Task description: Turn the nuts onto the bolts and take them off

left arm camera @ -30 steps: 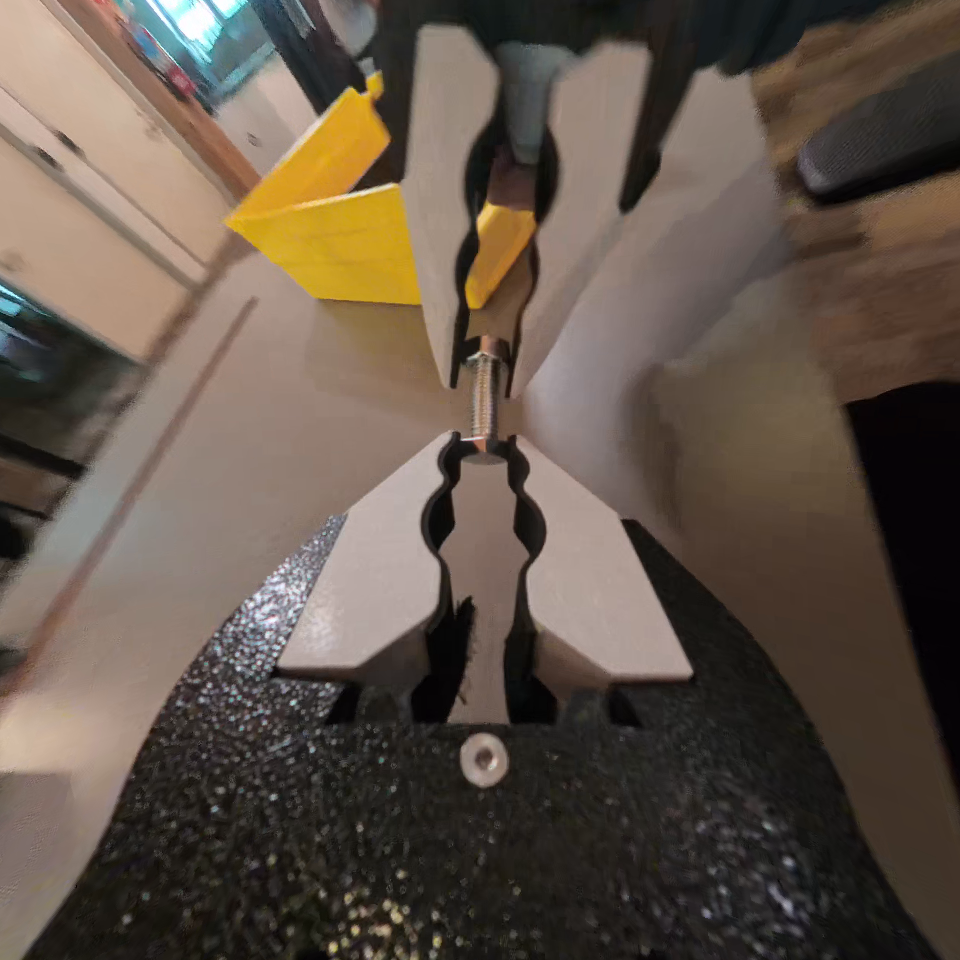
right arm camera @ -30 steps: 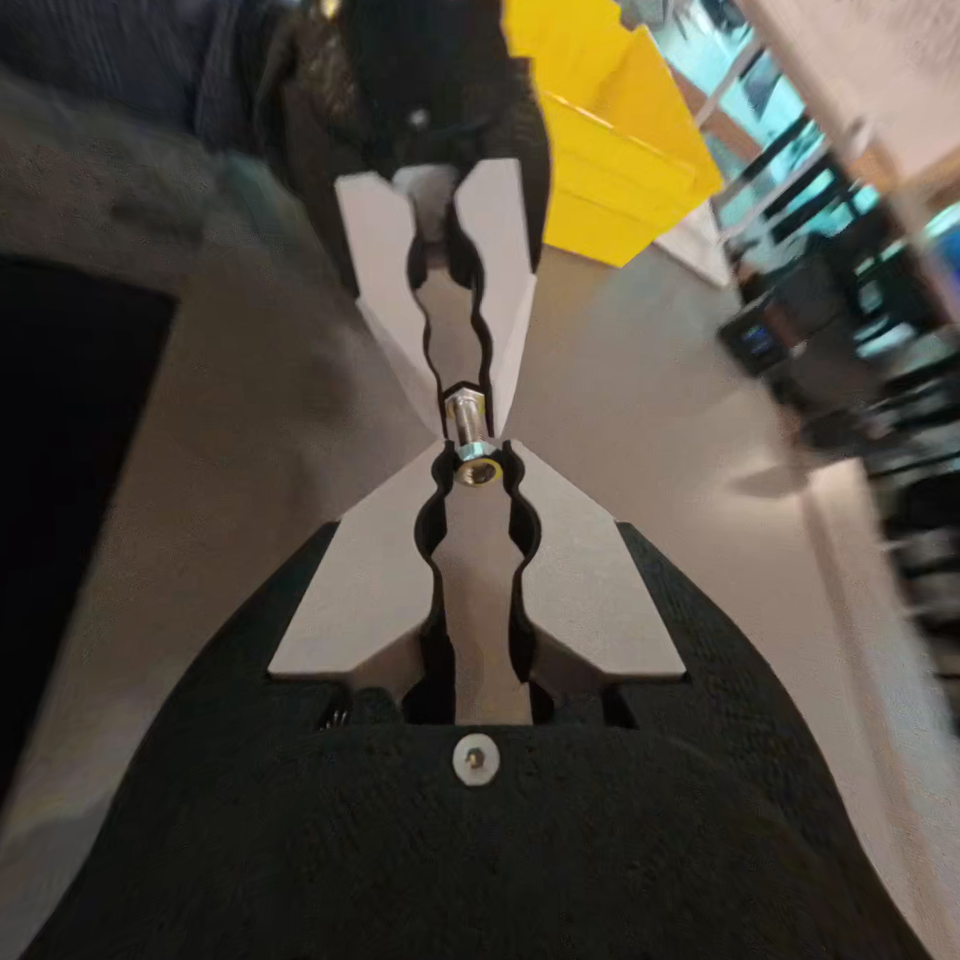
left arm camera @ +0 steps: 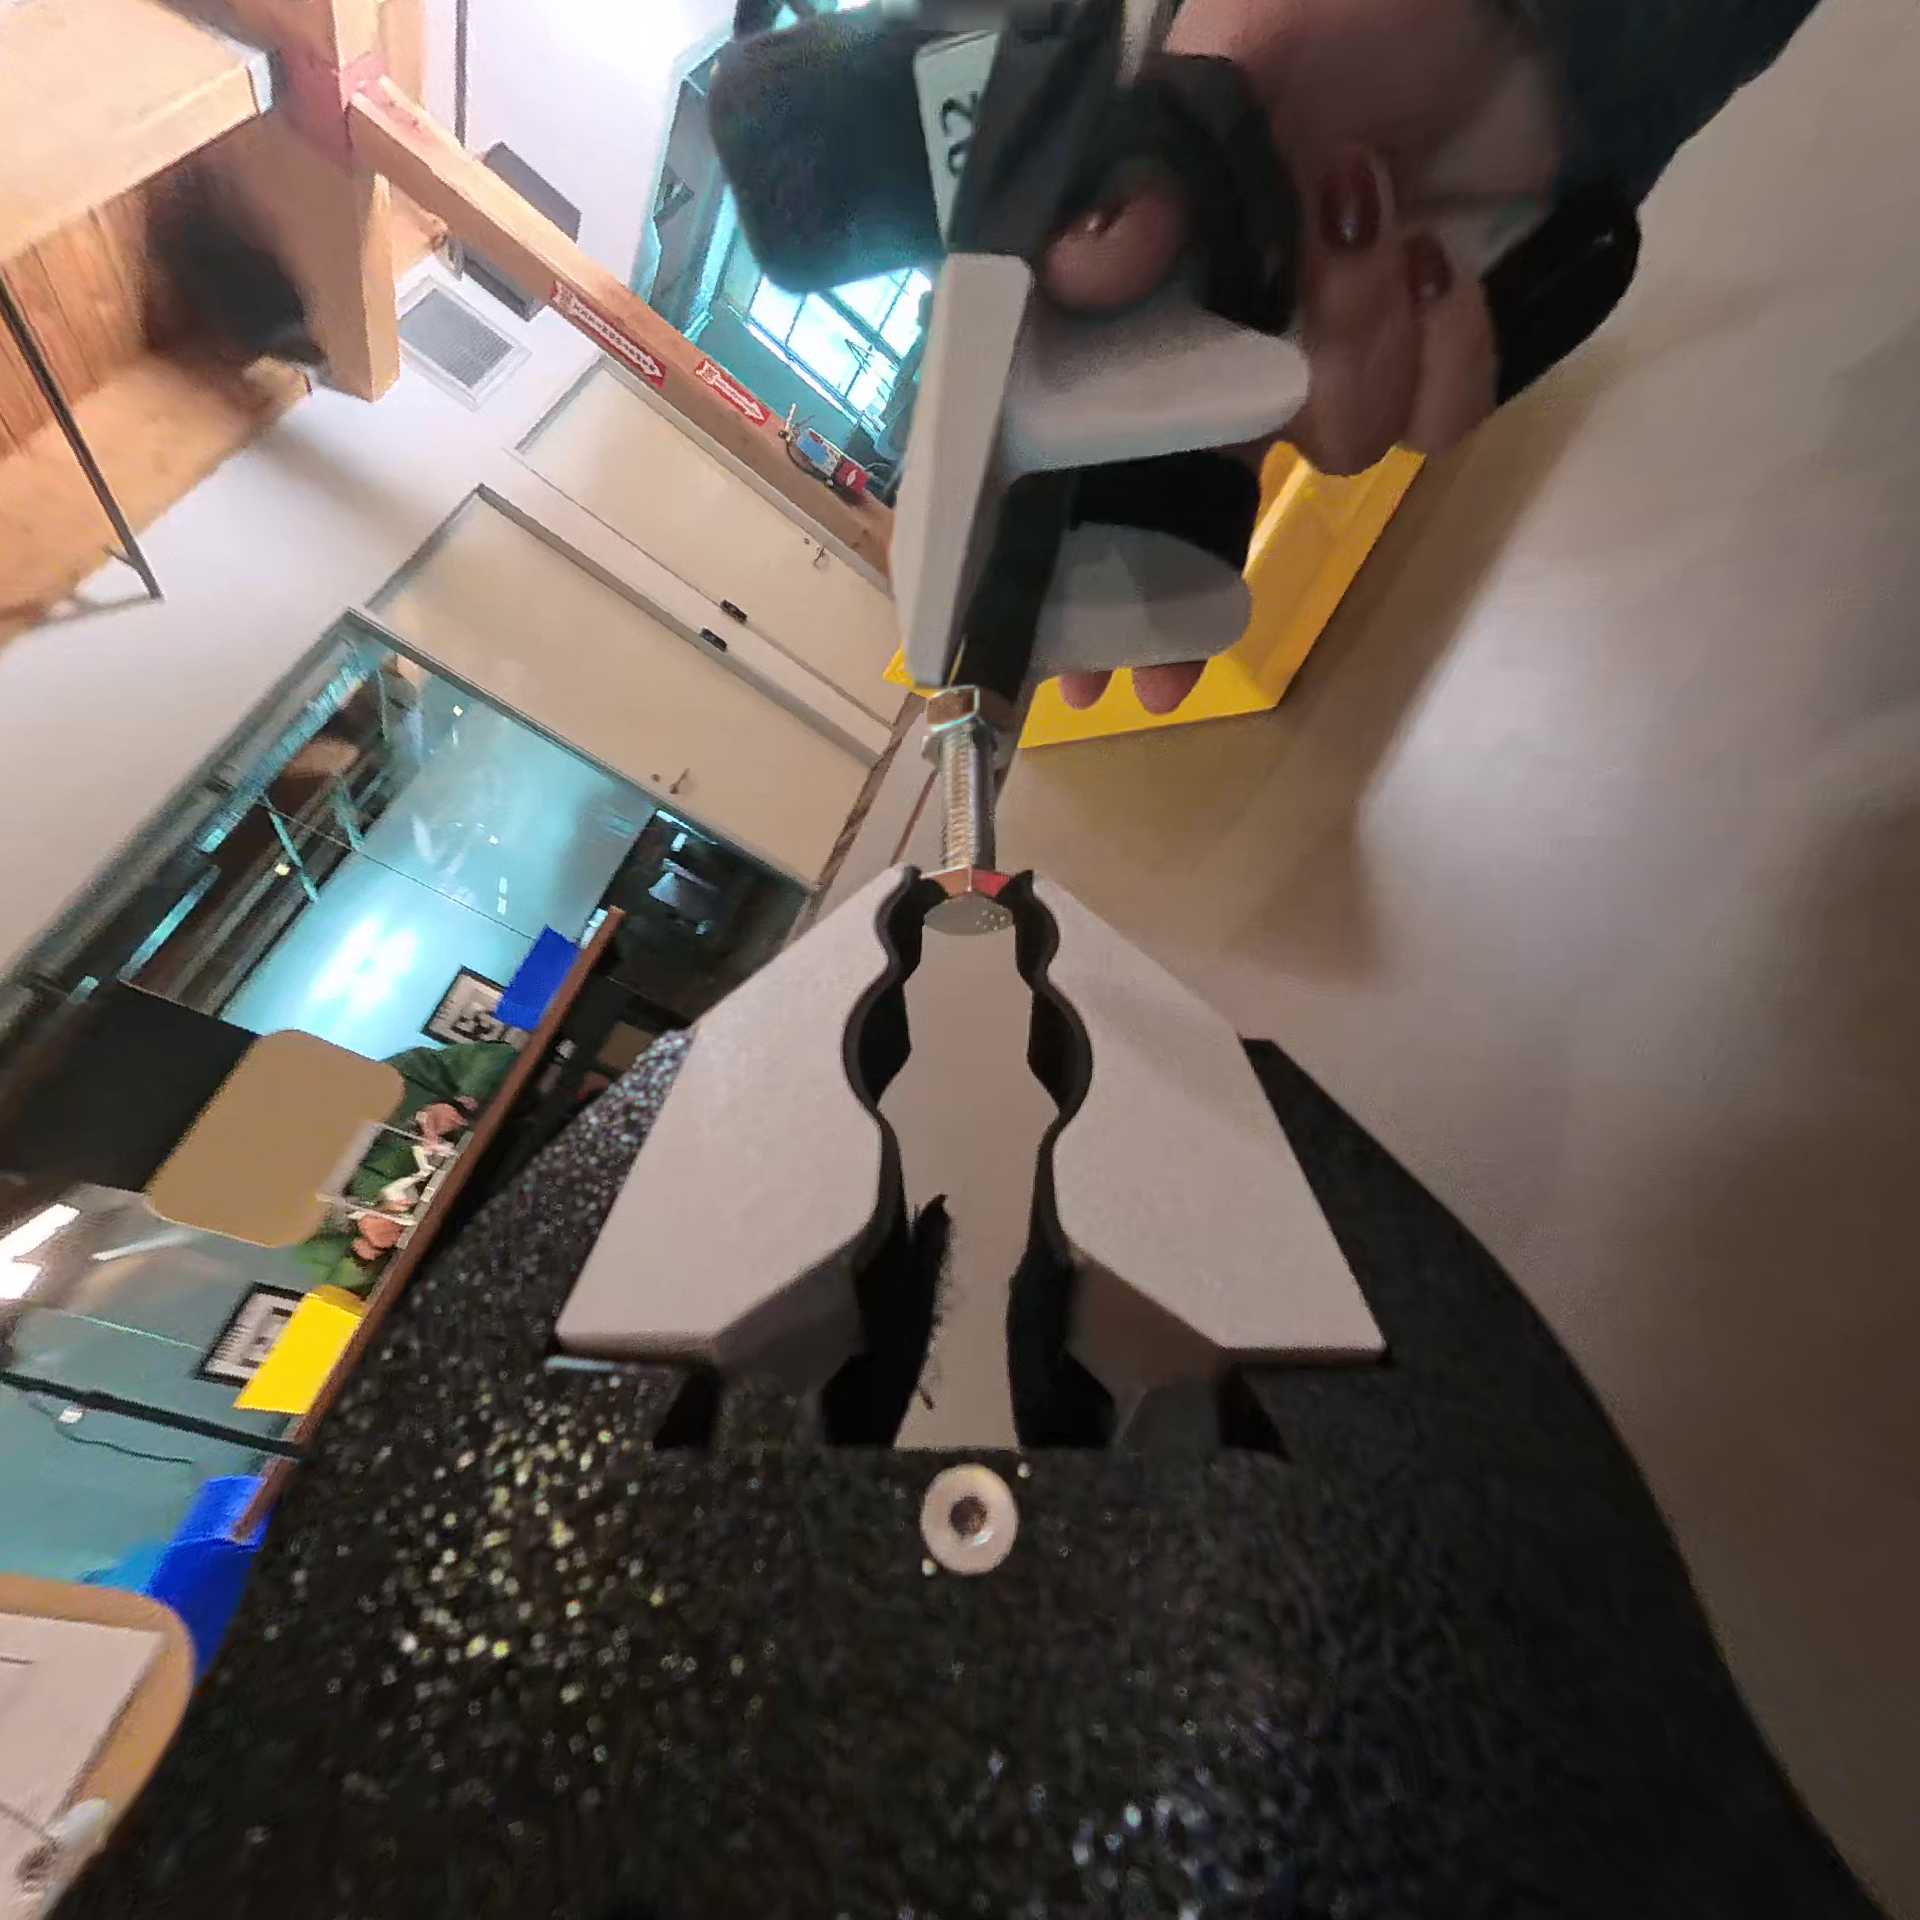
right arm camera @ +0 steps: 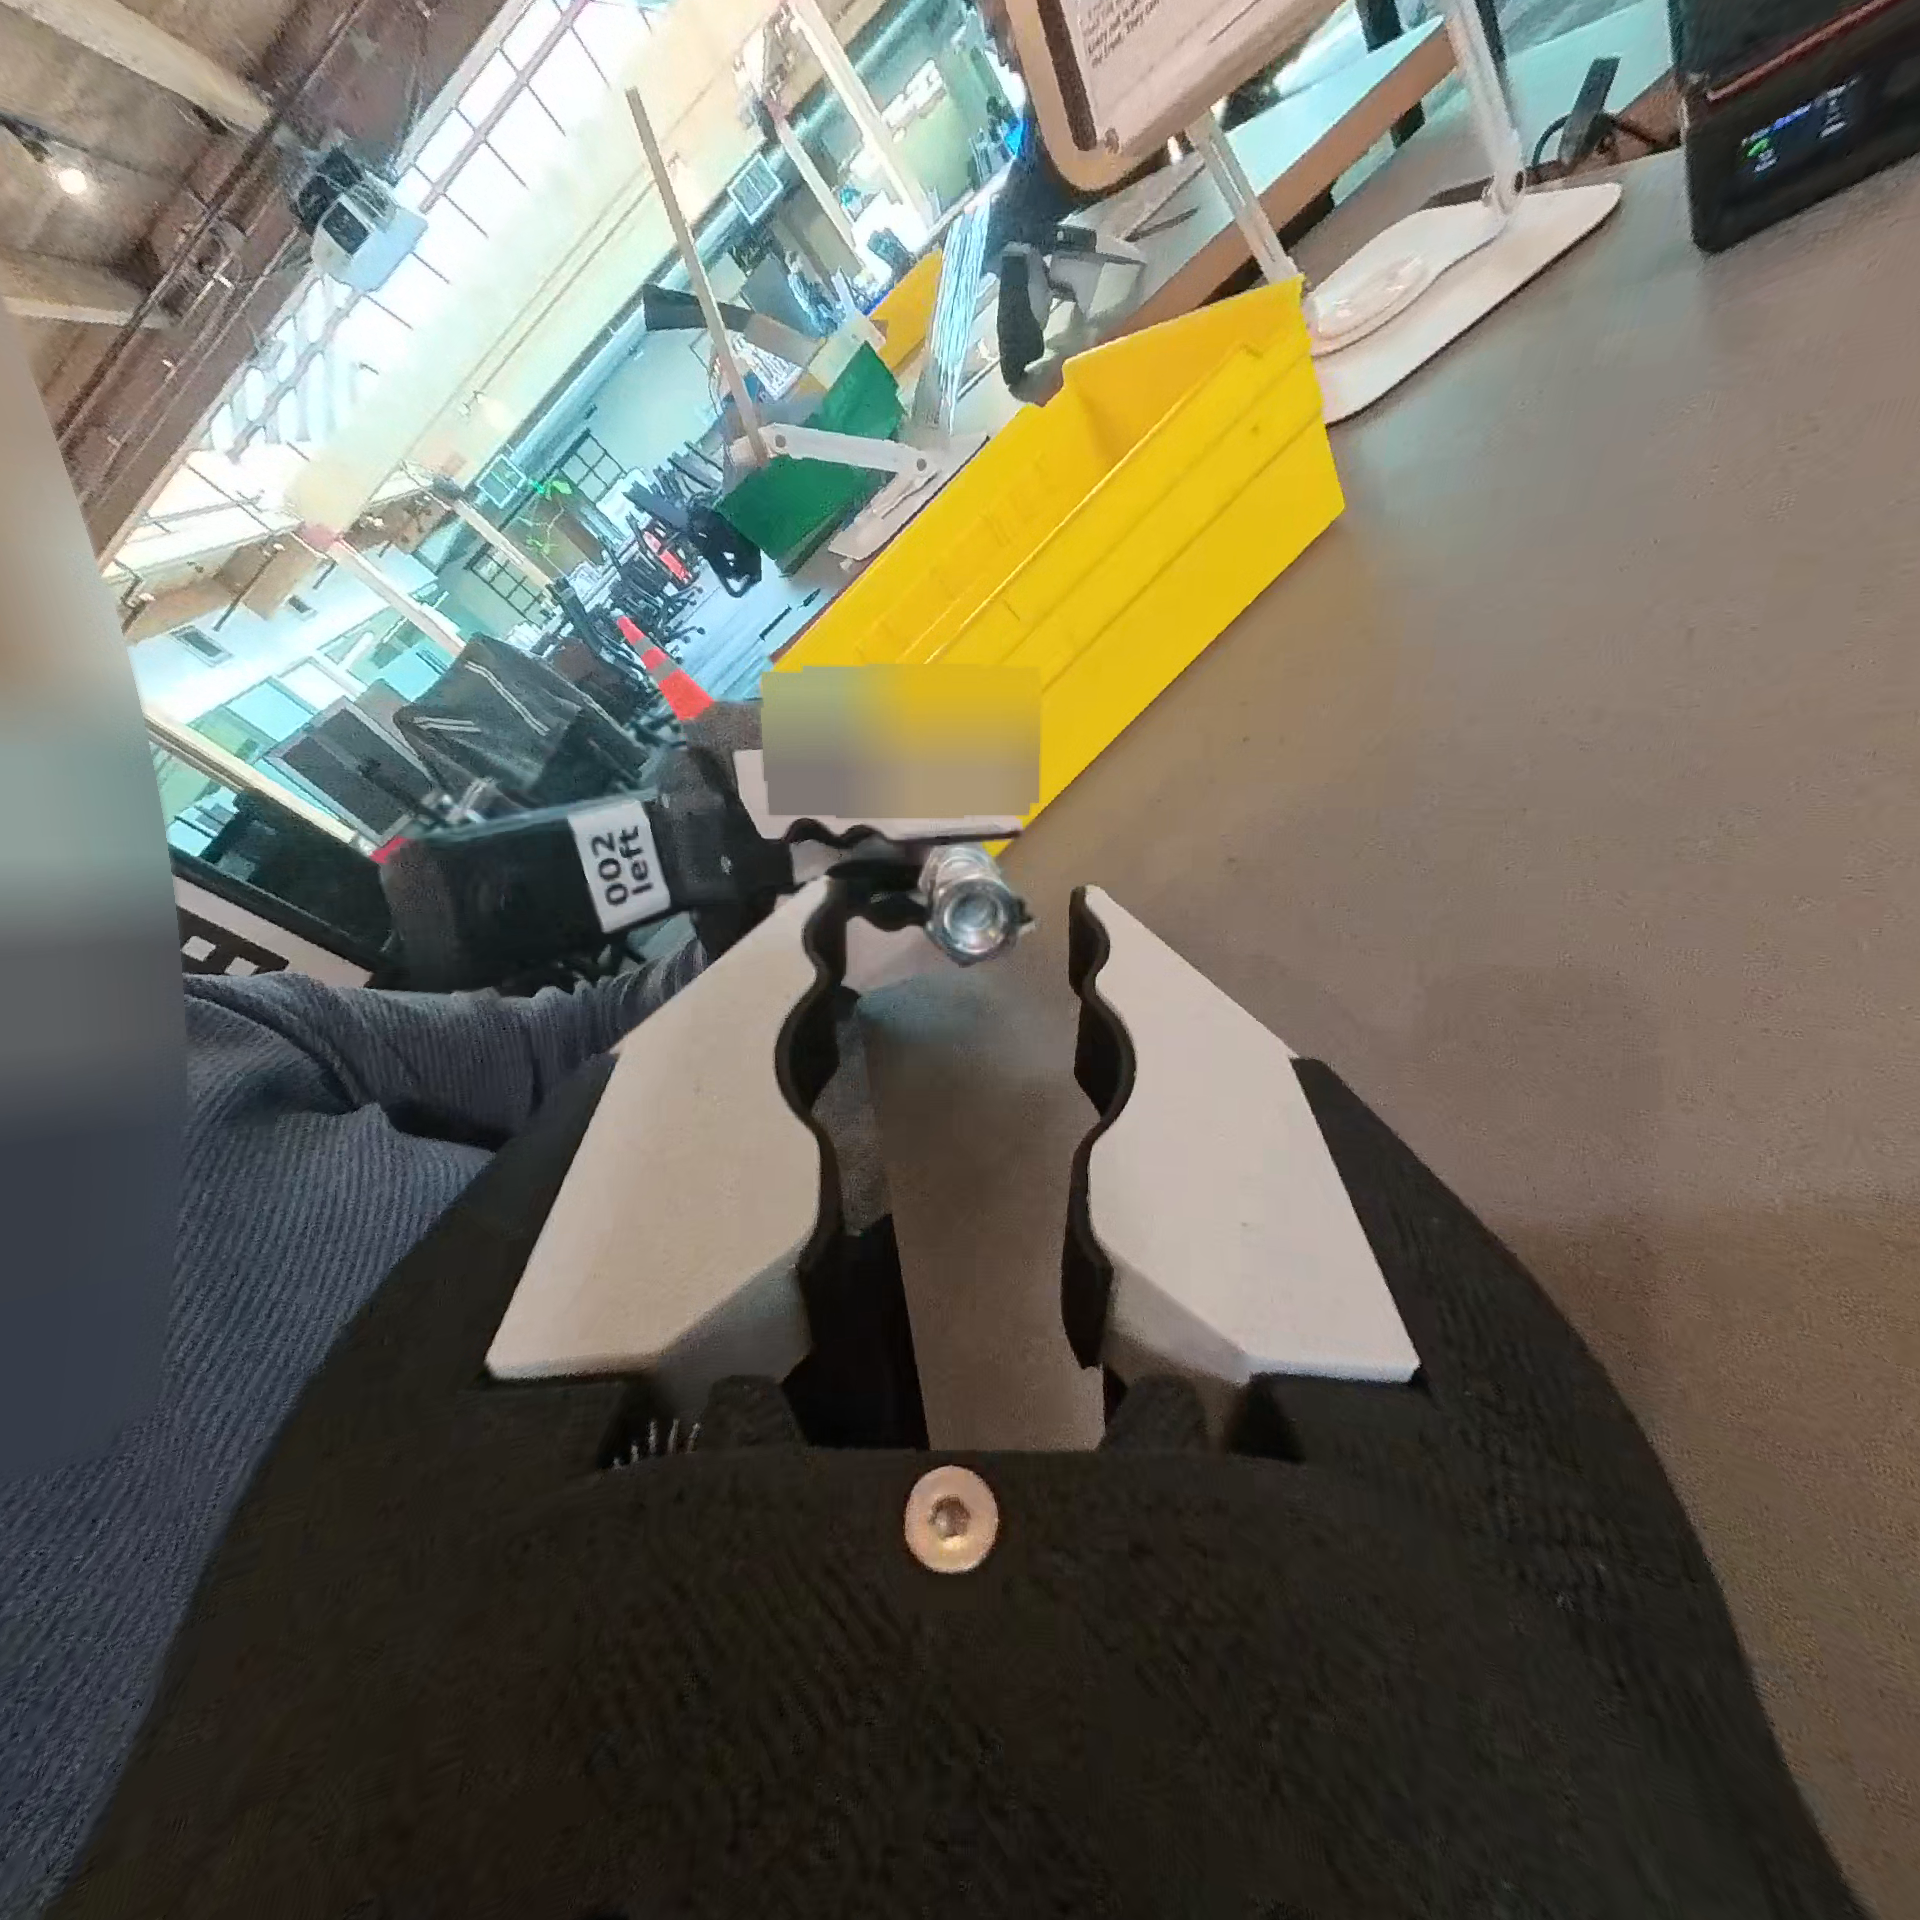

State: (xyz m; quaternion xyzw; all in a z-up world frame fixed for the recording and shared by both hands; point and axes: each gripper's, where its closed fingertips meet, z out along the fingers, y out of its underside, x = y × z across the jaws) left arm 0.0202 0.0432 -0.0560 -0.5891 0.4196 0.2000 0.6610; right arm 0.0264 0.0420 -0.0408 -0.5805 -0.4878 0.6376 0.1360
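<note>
Left gripper [left arm camera: 966,899] pinches the bolt [left arm camera: 964,805] by its hex head, shank pointing straight ahead off the fingertips, held above the table [left arm camera: 1558,831]. Right gripper [right arm camera: 951,914], jaws parted and empty, faces it end-on from the far side; the nut [right arm camera: 971,920] sits on the thread tip dead centre in the gap, touching neither finger. Bolt's long axis runs gripper to gripper, so the right one likely just closes on the nut to spin it; yellow bin [right arm camera: 1091,561] beyond.

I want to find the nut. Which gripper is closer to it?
Right. The right gripper is open with the nut between its fingertips. The left gripper clamps the bolt's head, at the other end.
</note>
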